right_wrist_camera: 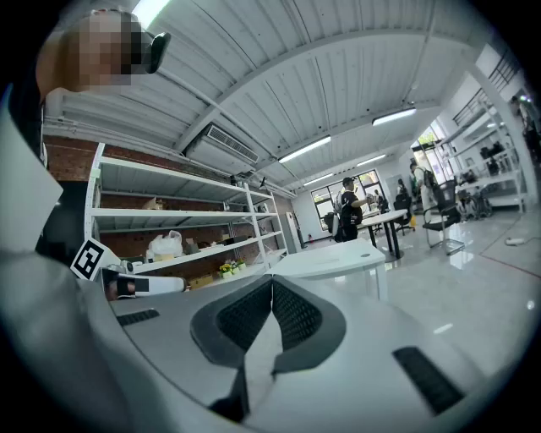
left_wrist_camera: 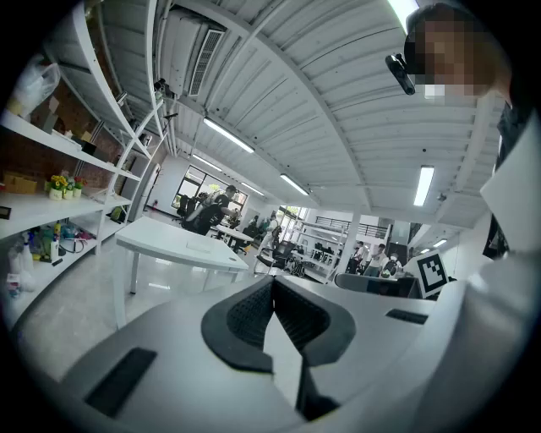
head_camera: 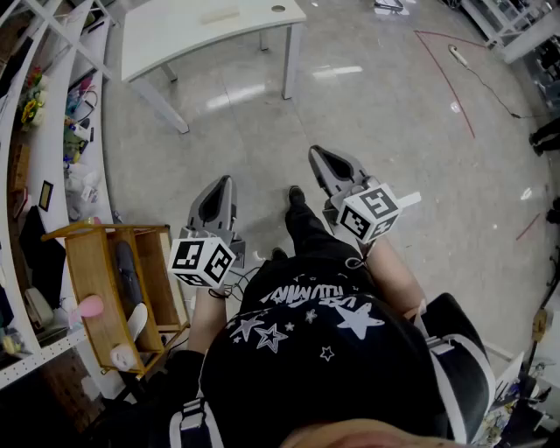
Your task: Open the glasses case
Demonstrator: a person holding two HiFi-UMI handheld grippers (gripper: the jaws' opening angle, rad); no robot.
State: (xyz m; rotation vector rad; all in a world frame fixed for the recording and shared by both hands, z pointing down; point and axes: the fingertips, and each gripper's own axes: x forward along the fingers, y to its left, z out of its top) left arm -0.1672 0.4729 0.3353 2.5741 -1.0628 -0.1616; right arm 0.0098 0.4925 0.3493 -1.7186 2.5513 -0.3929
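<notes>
1. Standing across the pale floor (head_camera: 385,122), far ahead of the person, the white surface (head_camera: 175,39) is the largest thing in the head view; the left gripper view shows it to the left, beyond the jaws.
2. Beside the person's left arm a wooden crate (head_camera: 87,280) stands open at the top, next to the wall shelves (head_camera: 44,131); it holds a dark grey item (head_camera: 127,271), a white one (head_camera: 137,319) and two pink ones, too small to identify.
3. The left tool (head_camera: 223,181) (left_wrist_camera: 272,283) is held level, pointing out over the floor; its jaws are closed together at the tips, with nothing between them and touching nothing.
4. The right tool (head_camera: 317,150) (right_wrist_camera: 272,279) points the same way, well apart from the left; its jaws are fully closed and empty.
5. A pale oblong thing (head_camera: 219,15) lies on the surface, well apart from both tools and straight ahead of them; it is too small to tell whether it is the glasses case.
</notes>
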